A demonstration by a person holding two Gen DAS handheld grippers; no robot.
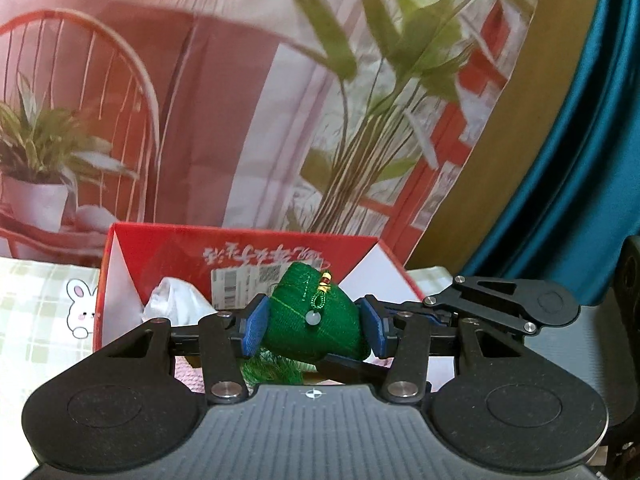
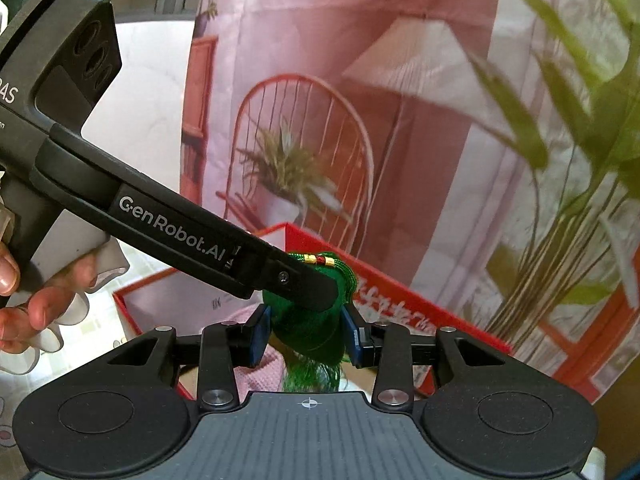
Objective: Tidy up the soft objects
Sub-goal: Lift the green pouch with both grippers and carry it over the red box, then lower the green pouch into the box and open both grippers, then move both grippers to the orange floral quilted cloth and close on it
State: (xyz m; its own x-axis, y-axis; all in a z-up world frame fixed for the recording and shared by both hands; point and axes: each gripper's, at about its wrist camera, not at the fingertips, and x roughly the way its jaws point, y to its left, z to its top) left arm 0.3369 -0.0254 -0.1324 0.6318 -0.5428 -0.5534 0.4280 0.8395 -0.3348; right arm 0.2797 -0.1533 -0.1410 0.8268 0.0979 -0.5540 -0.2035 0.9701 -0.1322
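A green cloth sachet (image 1: 316,316) with a bead, gold knots and a green tassel (image 1: 272,372) is held above an open red box (image 1: 240,248). My left gripper (image 1: 314,322) is shut on the sachet's body. My right gripper (image 2: 306,338) is shut on the same sachet (image 2: 308,328) lower down, with the tassel (image 2: 310,376) hanging below. In the right wrist view the left gripper's finger (image 2: 304,284) crosses in front of the sachet. A white soft item (image 1: 176,300) and pink cloth (image 1: 188,376) lie in the box.
The red box (image 2: 400,280) stands on a table with a green checked cloth with a rabbit print (image 1: 80,308). A pink printed backdrop (image 1: 200,100) hangs close behind. A blue curtain (image 1: 580,160) is at the right. A person's hand (image 2: 24,300) holds the left gripper.
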